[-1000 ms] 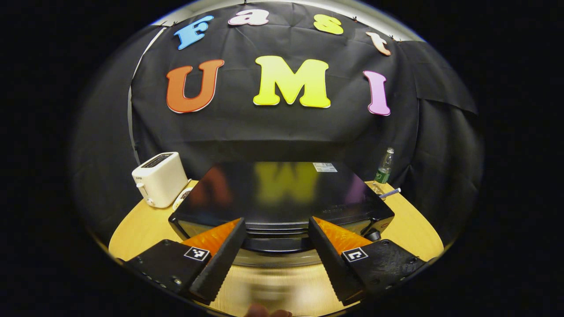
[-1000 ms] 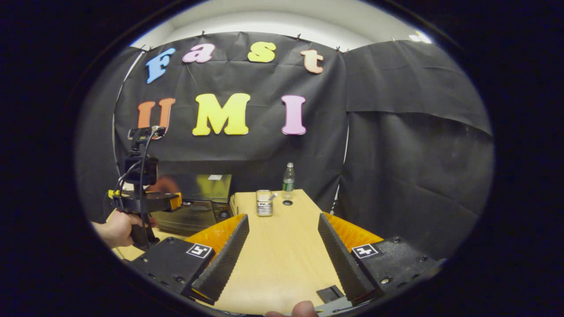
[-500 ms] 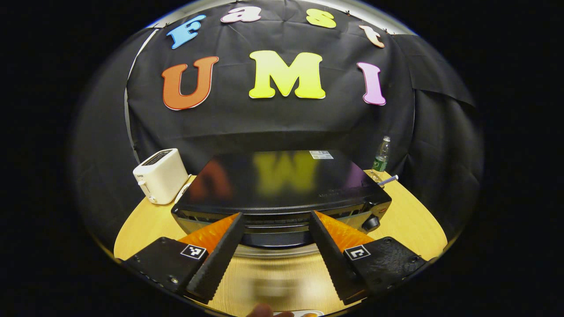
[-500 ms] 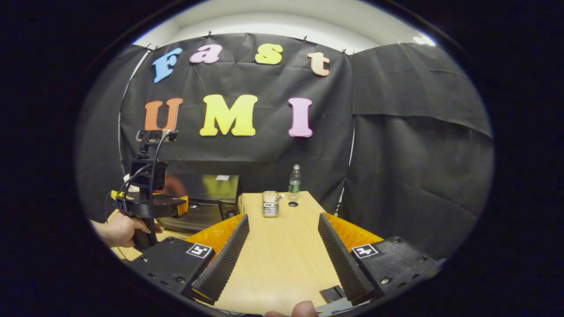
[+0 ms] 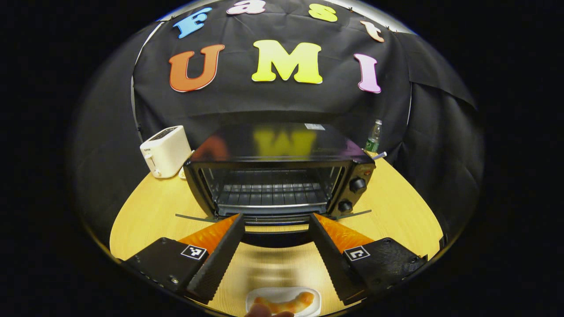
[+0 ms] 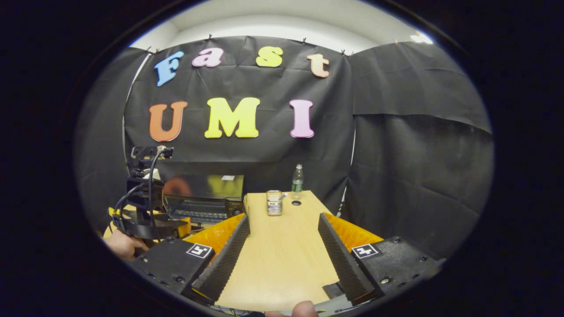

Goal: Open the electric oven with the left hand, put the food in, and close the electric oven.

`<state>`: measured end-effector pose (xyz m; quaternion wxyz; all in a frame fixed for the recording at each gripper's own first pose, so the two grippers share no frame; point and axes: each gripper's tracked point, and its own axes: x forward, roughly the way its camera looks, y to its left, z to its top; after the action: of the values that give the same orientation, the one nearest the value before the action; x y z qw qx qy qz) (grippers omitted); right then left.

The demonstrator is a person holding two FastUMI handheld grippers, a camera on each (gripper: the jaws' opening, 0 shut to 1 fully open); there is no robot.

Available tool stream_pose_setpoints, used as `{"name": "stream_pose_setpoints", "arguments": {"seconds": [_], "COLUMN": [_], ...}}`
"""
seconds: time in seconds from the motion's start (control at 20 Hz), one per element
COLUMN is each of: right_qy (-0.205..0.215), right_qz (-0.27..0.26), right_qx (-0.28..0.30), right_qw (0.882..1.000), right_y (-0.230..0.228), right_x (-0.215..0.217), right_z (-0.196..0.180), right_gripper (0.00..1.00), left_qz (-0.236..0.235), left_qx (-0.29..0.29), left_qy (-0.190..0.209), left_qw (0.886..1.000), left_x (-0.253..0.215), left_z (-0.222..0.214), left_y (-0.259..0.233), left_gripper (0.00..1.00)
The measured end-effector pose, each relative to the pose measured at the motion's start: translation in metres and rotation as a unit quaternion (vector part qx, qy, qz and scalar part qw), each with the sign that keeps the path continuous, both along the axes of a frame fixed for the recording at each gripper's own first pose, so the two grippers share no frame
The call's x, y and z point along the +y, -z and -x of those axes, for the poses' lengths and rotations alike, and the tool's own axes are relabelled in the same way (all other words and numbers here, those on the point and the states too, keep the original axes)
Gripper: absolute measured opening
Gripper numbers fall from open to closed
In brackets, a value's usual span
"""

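Oven facing: the electric oven [image 5: 282, 176] stands broadside on the table [image 5: 145, 215], its long axis across the left gripper view, its mouth turned toward the camera.
Oven door: the door [image 5: 275, 237] is swung down flat toward the camera; its dark front edge lies between the left tongs' two fingers, and thin side stays run out from the lower corners of the mouth.
Oven look: glossy black box with a mirror-like top, a wire rack [image 5: 271, 193] inside, and two round knobs [image 5: 356, 185] one above the other on its right panel.
Food: an orange-brown curved piece [image 5: 286, 304] lies on a white plate [image 5: 308, 294] at the near table edge, in front of the open door, its length running across the view.
Left tongs: the left tongs [image 5: 275, 251] are spread wide with nothing between the fingers; whether they touch the door edge cannot be told. In the right gripper view they [image 6: 145, 224] sit off to the left, held by a hand [image 6: 121, 245] in front of the oven.
Right tongs: the right tongs [image 6: 284, 255] gape open over bare table, holding nothing.
Around: a white toaster [image 5: 165, 149] stands left of the oven; a bottle with a green label [image 5: 372, 140] stands behind its right rear corner; a small metal container [image 6: 274, 202] stands far down the table in the right gripper view.
In the way: the lowered door lies between the plate and the oven's mouth.
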<state>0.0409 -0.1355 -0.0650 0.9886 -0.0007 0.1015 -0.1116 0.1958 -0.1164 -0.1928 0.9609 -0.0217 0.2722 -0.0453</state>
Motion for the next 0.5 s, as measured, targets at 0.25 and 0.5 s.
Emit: {"name": "stream_pose_setpoints", "arguments": {"seconds": [0.25, 0.5], "right_qy": [0.002, -0.001], "right_qz": [-0.005, -0.008], "right_qx": [0.006, 0.011], "right_qw": [1.000, 1.000], "right_y": [0.006, 0.011], "right_x": [-0.004, -0.001], "right_z": [0.011, 0.016], "right_gripper": [0.99, 0.99], "left_qz": [0.016, 0.054], "left_qx": [0.051, 0.128], "left_qy": [-0.001, -0.010], "left_qw": [0.999, 0.990], "left_x": [-0.003, -0.006], "left_z": [0.027, 0.055], "left_y": [0.026, 0.070], "left_gripper": [0.97, 0.95]}}
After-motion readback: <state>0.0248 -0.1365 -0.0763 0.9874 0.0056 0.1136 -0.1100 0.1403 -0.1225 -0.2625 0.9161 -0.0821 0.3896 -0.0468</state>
